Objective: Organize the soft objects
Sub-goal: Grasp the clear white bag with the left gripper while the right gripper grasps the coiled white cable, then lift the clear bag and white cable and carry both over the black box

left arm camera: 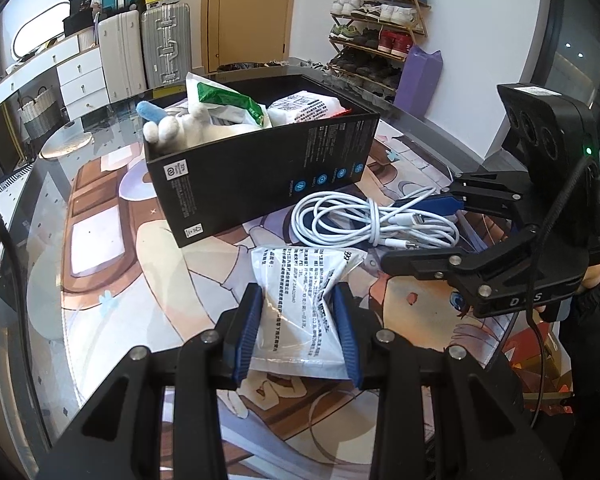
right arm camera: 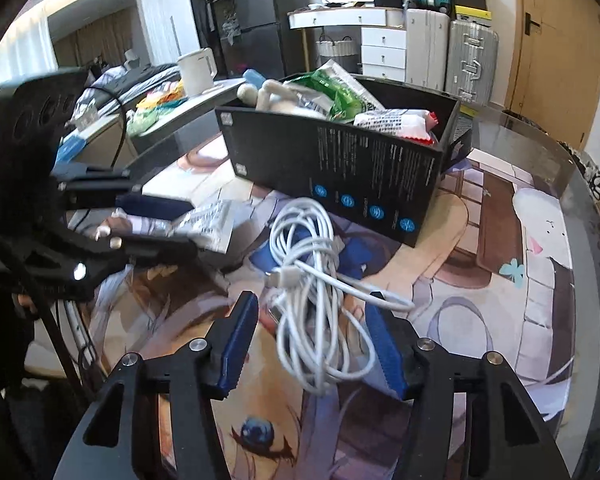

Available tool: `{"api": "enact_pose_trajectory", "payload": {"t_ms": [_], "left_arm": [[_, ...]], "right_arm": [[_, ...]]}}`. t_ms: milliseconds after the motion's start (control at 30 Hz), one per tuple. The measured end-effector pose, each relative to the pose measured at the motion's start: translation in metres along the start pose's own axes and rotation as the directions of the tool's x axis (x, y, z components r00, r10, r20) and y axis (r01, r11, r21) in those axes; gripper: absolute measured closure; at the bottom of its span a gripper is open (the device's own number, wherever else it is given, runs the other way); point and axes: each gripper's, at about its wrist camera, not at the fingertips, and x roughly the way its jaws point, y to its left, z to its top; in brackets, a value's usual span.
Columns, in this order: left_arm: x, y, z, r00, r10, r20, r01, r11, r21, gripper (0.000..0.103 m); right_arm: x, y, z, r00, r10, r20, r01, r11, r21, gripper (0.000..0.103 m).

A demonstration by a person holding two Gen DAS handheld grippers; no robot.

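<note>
A white plastic packet with black print point(left arm camera: 300, 280) lies on the printed mat, and my left gripper point(left arm camera: 298, 332) is shut on its near half, which crumples between the blue pads. The same packet point(right arm camera: 208, 224) and left gripper point(right arm camera: 192, 226) show at the left of the right wrist view. A coiled white cable point(right arm camera: 308, 280) lies in front of the black box point(right arm camera: 340, 160). My right gripper point(right arm camera: 312, 320) straddles the coil with a gap at its left pad, so it is open. The box point(left arm camera: 260, 168) holds a white plush toy point(left arm camera: 180, 128), a green packet point(left arm camera: 228, 100) and a white packet point(left arm camera: 304, 106).
An anime-print mat point(left arm camera: 112, 280) covers the round glass table point(right arm camera: 580, 184). A white mug point(right arm camera: 196, 70) stands beyond the box. Suitcases point(left arm camera: 166, 40), a drawer unit point(left arm camera: 80, 80), a shoe rack point(left arm camera: 376, 28) and a purple bag point(left arm camera: 418, 80) stand behind the table.
</note>
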Motion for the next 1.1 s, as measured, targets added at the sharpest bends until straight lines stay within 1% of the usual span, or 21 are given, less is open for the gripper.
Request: {"api": "enact_pose_trajectory", "payload": {"t_ms": [100, 167, 200, 233, 300, 500, 767, 933, 1100], "left_arm": [[0.001, -0.001, 0.001, 1.000, 0.000, 0.001, 0.000, 1.000, -0.003, 0.068], [0.001, -0.001, 0.001, 1.000, 0.001, 0.004, -0.001, 1.000, -0.004, 0.068], [0.000, -0.001, 0.002, 1.000, 0.002, 0.007, -0.002, 1.000, -0.005, 0.068], [-0.001, -0.001, 0.002, 1.000, 0.001, 0.011, -0.001, 1.000, -0.006, 0.068], [-0.004, -0.002, 0.003, 1.000, 0.002, 0.019, -0.002, 1.000, -0.007, 0.068], [-0.012, 0.000, 0.005, 0.999, 0.008, 0.051, -0.007, 1.000, -0.021, 0.068], [-0.036, 0.003, 0.013, 0.991, 0.044, 0.130, -0.038, 0.998, -0.043, 0.068], [-0.045, 0.009, 0.022, 0.982, 0.071, 0.174, -0.060, 0.996, -0.069, 0.068], [-0.042, 0.016, 0.038, 0.978, 0.084, 0.193, -0.066, 0.993, -0.098, 0.068]], "right_arm": [[0.005, 0.001, 0.004, 1.000, -0.027, 0.001, 0.027, 1.000, 0.010, 0.046], [0.008, 0.006, 0.005, 0.998, -0.056, 0.002, 0.056, 0.998, -0.007, 0.046], [0.009, 0.008, 0.004, 0.998, -0.063, 0.006, 0.064, 0.998, -0.017, 0.051], [0.009, 0.009, 0.004, 0.998, -0.057, 0.003, 0.057, 0.998, -0.021, 0.062], [0.008, 0.011, 0.004, 0.998, -0.068, 0.012, 0.069, 0.997, -0.025, 0.070], [-0.007, 0.013, 0.003, 0.997, -0.047, 0.061, 0.050, 0.997, -0.050, 0.071], [-0.040, 0.013, 0.011, 0.990, -0.046, 0.135, 0.053, 0.997, -0.050, 0.071], [-0.056, 0.011, 0.018, 0.983, -0.061, 0.174, 0.068, 0.997, -0.034, 0.071], [-0.059, 0.006, 0.030, 0.980, -0.080, 0.183, 0.084, 0.996, -0.014, 0.071]]}}
